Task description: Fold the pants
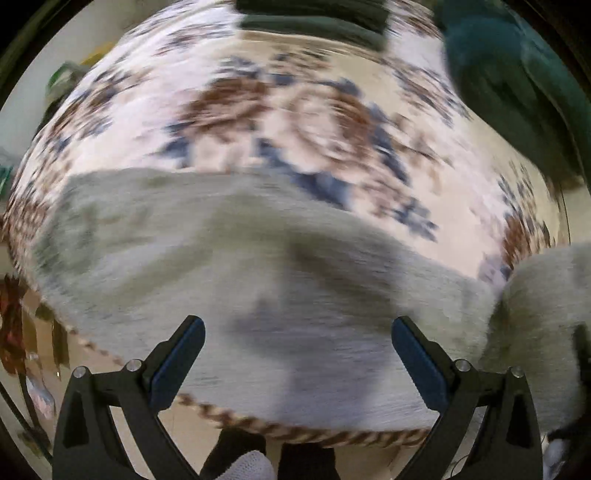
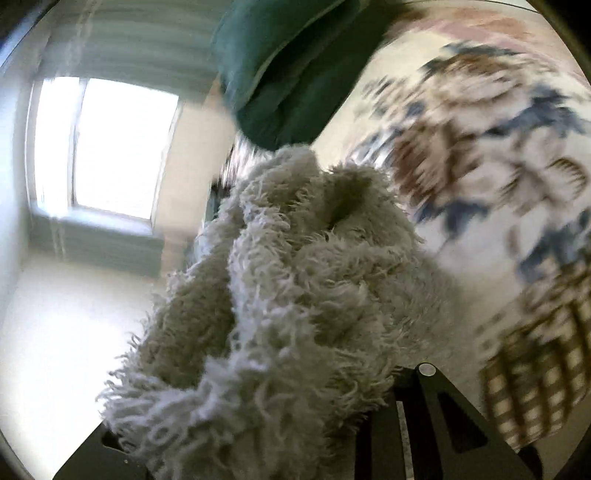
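The pants (image 1: 221, 258) are pale grey and fluffy, spread over a floral bedspread (image 1: 295, 110) near its front edge, blurred by motion. My left gripper (image 1: 296, 322) hangs above them, pointing down, open, with nothing between its blue pads. At the right edge of the left wrist view a bunch of the fabric (image 1: 543, 314) is lifted. In the right wrist view the shaggy pants (image 2: 295, 277) pile up over my right gripper (image 2: 266, 387), which is shut on them. The fabric hides its fingertips.
A dark green pillow (image 1: 517, 92) lies at the far right of the bed, also seen as a pillow (image 2: 288, 74) in the right wrist view. A dark folded item (image 1: 314, 22) sits at the far side. A braided trim (image 1: 295, 435) marks the bed's front edge. A bright window (image 2: 110, 147) is beyond.
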